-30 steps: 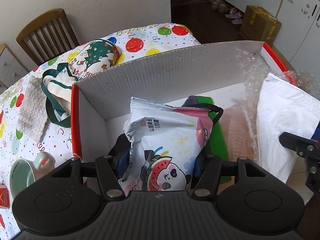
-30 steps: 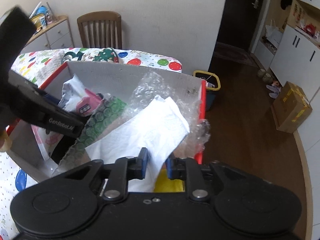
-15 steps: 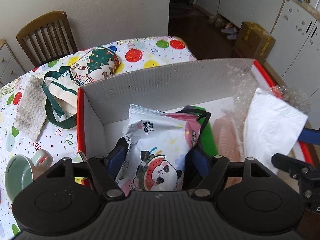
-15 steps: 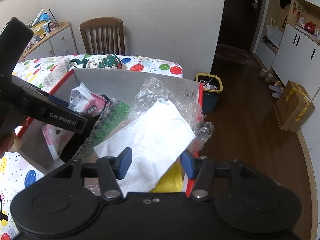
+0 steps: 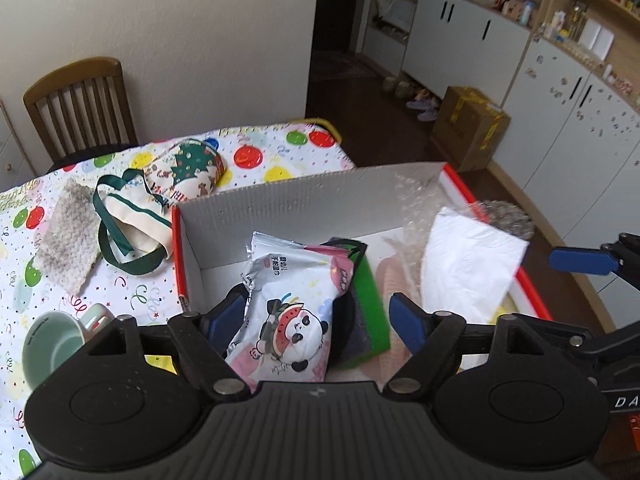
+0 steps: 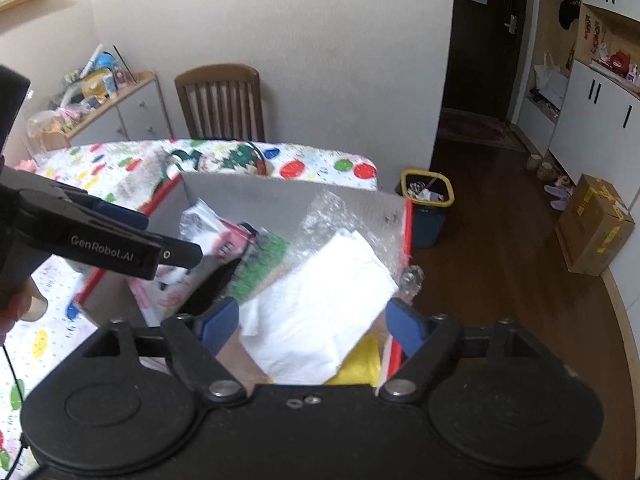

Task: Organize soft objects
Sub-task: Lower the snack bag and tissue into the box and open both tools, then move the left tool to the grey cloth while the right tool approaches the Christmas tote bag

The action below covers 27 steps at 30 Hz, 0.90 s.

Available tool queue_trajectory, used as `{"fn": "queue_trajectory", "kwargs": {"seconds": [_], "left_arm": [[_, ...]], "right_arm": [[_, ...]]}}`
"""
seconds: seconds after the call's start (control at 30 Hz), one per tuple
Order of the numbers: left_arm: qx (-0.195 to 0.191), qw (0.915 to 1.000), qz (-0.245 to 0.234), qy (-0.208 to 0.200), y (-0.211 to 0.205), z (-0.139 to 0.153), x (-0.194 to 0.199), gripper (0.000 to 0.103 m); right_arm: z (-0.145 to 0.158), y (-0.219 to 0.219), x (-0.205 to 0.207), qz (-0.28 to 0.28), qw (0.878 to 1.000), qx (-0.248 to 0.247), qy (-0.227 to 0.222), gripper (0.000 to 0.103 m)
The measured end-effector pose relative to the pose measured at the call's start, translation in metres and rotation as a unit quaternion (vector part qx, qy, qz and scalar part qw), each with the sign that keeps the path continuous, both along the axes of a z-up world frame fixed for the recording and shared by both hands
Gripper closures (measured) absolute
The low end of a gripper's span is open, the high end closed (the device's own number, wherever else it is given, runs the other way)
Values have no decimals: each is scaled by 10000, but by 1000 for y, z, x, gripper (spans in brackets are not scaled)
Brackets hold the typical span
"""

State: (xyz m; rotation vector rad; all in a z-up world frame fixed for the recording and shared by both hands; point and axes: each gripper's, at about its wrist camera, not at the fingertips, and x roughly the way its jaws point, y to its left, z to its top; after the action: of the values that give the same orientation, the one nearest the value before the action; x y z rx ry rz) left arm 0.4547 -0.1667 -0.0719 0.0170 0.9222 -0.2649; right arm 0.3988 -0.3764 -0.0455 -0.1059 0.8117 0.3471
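A red-edged cardboard box [image 5: 304,196] sits on the table. Inside it stand a panda wet-wipes pack [image 5: 288,312], a green sponge [image 5: 372,300], bubble wrap [image 5: 416,208] and a white tissue pack [image 5: 468,264]. My left gripper [image 5: 320,314] is open, its fingers either side of the wipes pack, above it. My right gripper [image 6: 312,324] is open above the white tissue pack [image 6: 320,312], which leans in the box's right end. The wipes pack [image 6: 208,224] and sponge [image 6: 264,264] also show in the right wrist view.
On the patterned tablecloth left of the box lie a Christmas pouch [image 5: 188,168], a cream bag with green straps [image 5: 128,224], a grey fuzzy cloth [image 5: 72,236] and a green mug [image 5: 56,344]. A wooden chair [image 5: 80,104] stands behind. A bin [image 6: 428,200] is on the floor.
Both grippers opened, letting go of the wipes pack and the tissue pack, and both pulled up and back from the box.
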Motion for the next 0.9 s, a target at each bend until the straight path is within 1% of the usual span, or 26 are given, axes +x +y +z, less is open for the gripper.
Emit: {"fn": "queue_trajectory", "kwargs": {"seconds": [0.13, 0.23, 0.33, 0.4, 0.5, 0.57, 0.6, 0.8, 0.9], "left_arm": [[-147, 9998, -62, -114, 12, 15, -15, 21], [-225, 9995, -81, -201, 24, 26, -24, 17], [-262, 9992, -68, -307, 37, 37, -32, 17], [-264, 9990, -48, -360, 47, 44, -35, 16], [-316, 9986, -24, -434, 63, 55, -37, 11], [-360, 9981, 21, -501, 75, 61, -37, 5], [-370, 9978, 50, -541, 81, 65, -36, 4], [-323, 9964, 220, -758, 118, 81, -29, 1], [-180, 9957, 294, -864, 136, 87, -20, 1]], "right_arm": [[16, 5, -8, 119, 9998, 53, -135, 12], [30, 11, -14, 265, 9993, 88, -233, 7], [45, 19, -18, 413, 9985, 113, -330, 3], [53, 24, -18, 502, 9980, 139, -369, 2], [66, 33, -17, 609, 9971, 156, -423, 1], [75, 40, -14, 637, 9968, 177, -446, 1], [79, 44, -13, 655, 9967, 191, -450, 1], [99, 70, 4, 665, 9961, 175, -545, 0], [105, 86, 18, 589, 9967, 152, -536, 0]]}}
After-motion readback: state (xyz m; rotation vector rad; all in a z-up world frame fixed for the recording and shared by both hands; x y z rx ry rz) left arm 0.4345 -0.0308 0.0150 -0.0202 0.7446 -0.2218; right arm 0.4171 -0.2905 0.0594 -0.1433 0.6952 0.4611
